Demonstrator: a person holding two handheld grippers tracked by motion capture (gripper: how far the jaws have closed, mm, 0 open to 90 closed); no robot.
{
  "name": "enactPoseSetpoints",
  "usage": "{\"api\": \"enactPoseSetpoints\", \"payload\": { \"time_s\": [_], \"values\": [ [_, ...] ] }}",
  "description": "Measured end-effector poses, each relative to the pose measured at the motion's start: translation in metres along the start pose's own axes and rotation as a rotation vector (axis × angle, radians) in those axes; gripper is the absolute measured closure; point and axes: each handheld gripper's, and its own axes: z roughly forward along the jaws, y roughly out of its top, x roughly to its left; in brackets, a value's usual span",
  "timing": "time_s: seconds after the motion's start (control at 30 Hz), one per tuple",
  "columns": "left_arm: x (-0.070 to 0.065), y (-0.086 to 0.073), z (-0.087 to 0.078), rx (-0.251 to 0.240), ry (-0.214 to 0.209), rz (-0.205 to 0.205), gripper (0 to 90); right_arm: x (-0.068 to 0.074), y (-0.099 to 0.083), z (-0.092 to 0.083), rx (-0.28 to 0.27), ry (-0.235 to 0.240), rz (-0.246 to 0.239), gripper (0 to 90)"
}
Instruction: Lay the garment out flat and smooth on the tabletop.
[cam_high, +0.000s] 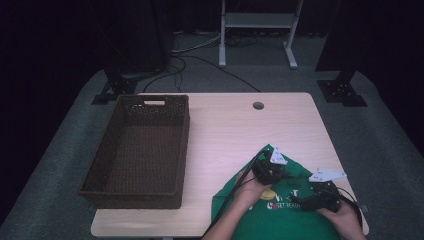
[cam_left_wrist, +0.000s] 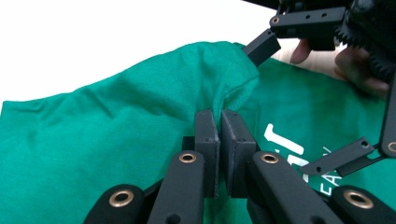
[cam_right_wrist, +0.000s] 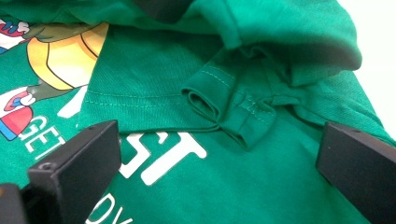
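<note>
A green T-shirt (cam_high: 282, 220) with a printed front lies crumpled at the table's front right. My left gripper (cam_high: 270, 172) rests on its upper part. In the left gripper view that gripper (cam_left_wrist: 219, 135) is shut on a raised fold of the shirt (cam_left_wrist: 116, 126), and the cloth ridges up from between the pads. My right gripper (cam_high: 300, 202) hovers low over the shirt's right side, jaws wide open. The right gripper (cam_right_wrist: 217, 158) has a folded sleeve hem (cam_right_wrist: 224, 107) lying between and beyond its jaws, untouched. The right gripper (cam_left_wrist: 292, 107) also appears open in the left gripper view.
A dark brown wicker basket (cam_high: 184, 145) stands on the left half of the light wooden table (cam_high: 240, 130). A cable hole (cam_high: 258, 105) sits near the far edge. Stand legs and cables lie on the floor beyond the table.
</note>
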Motion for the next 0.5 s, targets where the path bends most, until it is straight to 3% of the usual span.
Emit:
{"api": "enactPoseSetpoints", "payload": {
  "time_s": [0.5],
  "values": [
    [0.010,0.009,-0.014,-0.022,0.017,-0.009,86.5,0.000,0.000,0.000,0.001,0.000,0.000,0.0]
  ]
}}
